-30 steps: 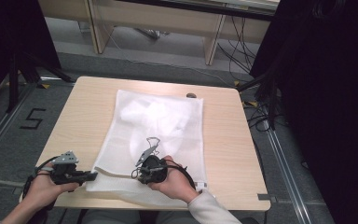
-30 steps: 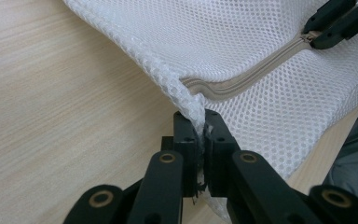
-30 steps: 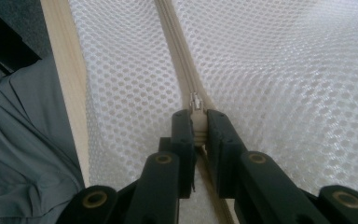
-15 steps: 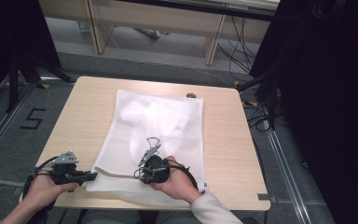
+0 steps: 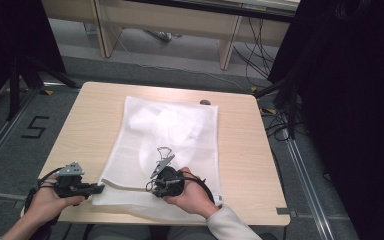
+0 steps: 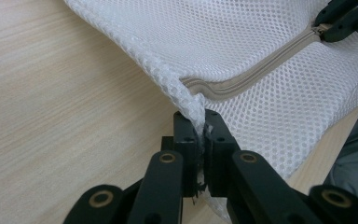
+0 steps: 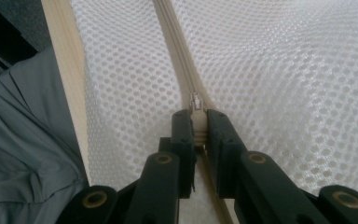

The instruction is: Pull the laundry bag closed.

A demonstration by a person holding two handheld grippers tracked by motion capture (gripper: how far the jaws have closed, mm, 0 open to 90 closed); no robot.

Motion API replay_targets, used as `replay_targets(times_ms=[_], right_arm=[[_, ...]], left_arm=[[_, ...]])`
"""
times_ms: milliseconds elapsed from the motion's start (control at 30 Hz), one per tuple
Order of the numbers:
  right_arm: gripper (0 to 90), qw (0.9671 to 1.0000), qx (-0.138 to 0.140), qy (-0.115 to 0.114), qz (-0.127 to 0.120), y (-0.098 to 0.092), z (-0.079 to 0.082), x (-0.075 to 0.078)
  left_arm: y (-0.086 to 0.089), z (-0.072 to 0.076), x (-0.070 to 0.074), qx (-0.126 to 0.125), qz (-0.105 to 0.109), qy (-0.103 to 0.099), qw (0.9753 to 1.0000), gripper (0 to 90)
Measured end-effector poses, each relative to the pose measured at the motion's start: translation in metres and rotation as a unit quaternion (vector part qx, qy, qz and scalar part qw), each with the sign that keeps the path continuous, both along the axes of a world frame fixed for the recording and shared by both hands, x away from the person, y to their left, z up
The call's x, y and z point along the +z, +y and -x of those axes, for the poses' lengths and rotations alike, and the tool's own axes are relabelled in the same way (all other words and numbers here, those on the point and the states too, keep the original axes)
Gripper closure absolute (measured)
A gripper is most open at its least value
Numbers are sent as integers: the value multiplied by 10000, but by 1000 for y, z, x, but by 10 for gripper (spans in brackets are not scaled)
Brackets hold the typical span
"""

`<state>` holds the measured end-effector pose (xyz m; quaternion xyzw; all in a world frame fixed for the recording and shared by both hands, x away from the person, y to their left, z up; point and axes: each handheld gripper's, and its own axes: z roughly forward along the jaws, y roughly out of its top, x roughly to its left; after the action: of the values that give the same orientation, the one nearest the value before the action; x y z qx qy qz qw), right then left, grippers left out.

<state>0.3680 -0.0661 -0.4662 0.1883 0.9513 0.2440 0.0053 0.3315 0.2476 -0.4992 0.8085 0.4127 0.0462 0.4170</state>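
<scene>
High view, lower centre, your left gripper (image 5: 99, 188) clamped on the mesh bag (image 5: 170, 150) corner, your right gripper (image 7: 199, 128) pinching its zipper pull (image 7: 196, 108).

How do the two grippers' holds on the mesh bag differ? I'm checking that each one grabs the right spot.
The left gripper pinches the corner of the white mesh bag at the near left edge; the right gripper clamps the zipper pull partway along the beige zipper. The left grips bunched netting, the right a small tab. Both are shut, and both hold at the bag's near edge on the table.
</scene>
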Motion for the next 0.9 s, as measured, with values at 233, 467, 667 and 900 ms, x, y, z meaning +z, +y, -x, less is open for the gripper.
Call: replay_targets(times_ms=[233,467,667,900], right_arm=[[823,10000,-44,-9,-8,-5,0,1],[823,10000,-42,22,-23,-8,0,2],[823,10000,-62,25,-1,-11,1,2],[824,10000,-86,16,-1,-16,1,2]], left_arm=[[1,-1,0,-49,-93,3,9999,851],[0,0,-1,18,-45,-52,10000,851],[-1,0,-1,80,-7,-23,10000,851],[0,0,-1,44,-23,21,10000,851]])
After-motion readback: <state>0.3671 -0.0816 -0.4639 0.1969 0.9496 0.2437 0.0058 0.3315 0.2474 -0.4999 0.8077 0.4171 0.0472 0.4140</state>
